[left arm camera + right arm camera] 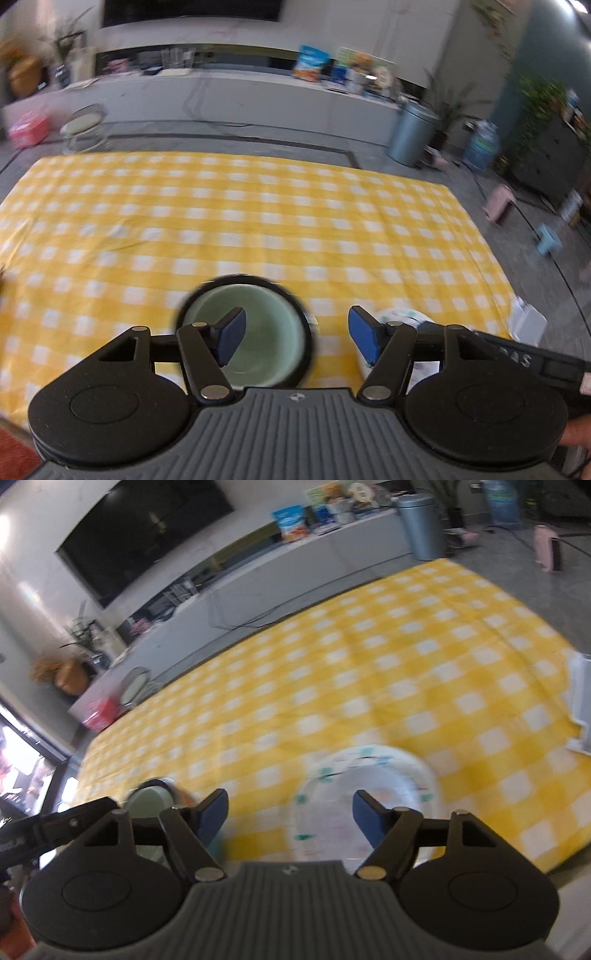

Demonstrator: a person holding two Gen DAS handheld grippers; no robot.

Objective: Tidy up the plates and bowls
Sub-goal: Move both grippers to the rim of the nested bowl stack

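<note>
Left gripper (pixel 293 338) spread wide, nothing between the pads; the green bowl (pixel 255 332) with its dark rim sits low centre in the left wrist view, directly under and just ahead of the left pad (pixel 231 339), so the rim wall lies between the fingers on the left side. Bowl is round, upright, mouth up, no long axis to align to. Right gripper (pixel 290 818) also spread, holding nothing; the white patterned plate (pixel 365 805) lies flat in the lower centre of the right wrist view, just ahead of and partly under the fingers, its far rim toward mid-frame. Judgement: each tool is nearest its own piece, left to bowl, right to plate; bowl and plate lie near each other, apart, bowl at lower left of the right view. Both rest near the lower edge of the yellow checked cloth (pixel 258 214), which is otherwise bare toward the upper frame. A white object (pixel 581 705) sits at the cloth's right edge; identity unclear. Beyond: long grey cabinet (pixel 221 99), dark screen (pixel 140 528), grey bin (pixel 412 133). Both views motion-blurred.
</note>
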